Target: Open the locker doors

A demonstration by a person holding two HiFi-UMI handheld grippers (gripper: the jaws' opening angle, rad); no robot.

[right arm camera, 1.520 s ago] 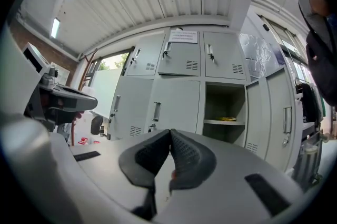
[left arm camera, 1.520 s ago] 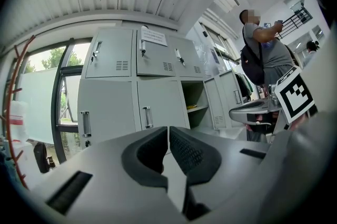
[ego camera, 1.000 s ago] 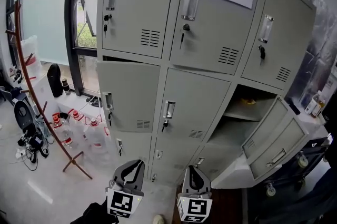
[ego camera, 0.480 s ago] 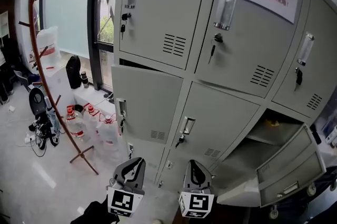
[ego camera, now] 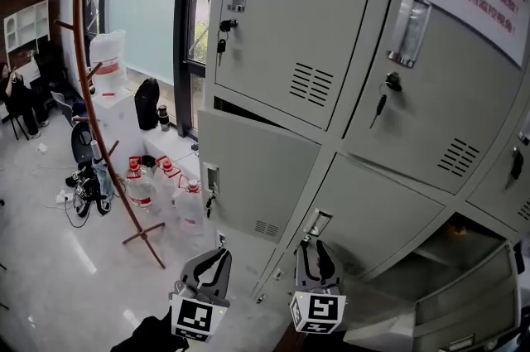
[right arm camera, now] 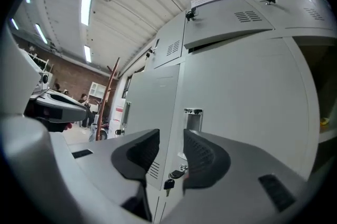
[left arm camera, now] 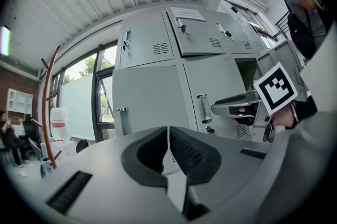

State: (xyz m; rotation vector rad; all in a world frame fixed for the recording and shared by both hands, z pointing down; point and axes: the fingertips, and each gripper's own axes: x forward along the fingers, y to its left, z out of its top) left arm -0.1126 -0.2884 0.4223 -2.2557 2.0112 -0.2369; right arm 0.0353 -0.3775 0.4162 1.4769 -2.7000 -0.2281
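The grey metal locker bank (ego camera: 331,52) fills the head view from 12 to 4 o'clock. At 6 o'clock the right gripper (right arm camera: 171,139), whose jaws have just been opening, stands partly open and empty (a middle door's chrome handle (right arm camera: 193,117) lies beyond the gap). At 7 o'clock the left gripper (left arm camera: 168,136) is closed on nothing. At 4 o'clock a lower grey locker door (ego camera: 464,296) hangs open.

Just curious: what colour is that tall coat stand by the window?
Reddish-brown coat stand, clearest in the head view.
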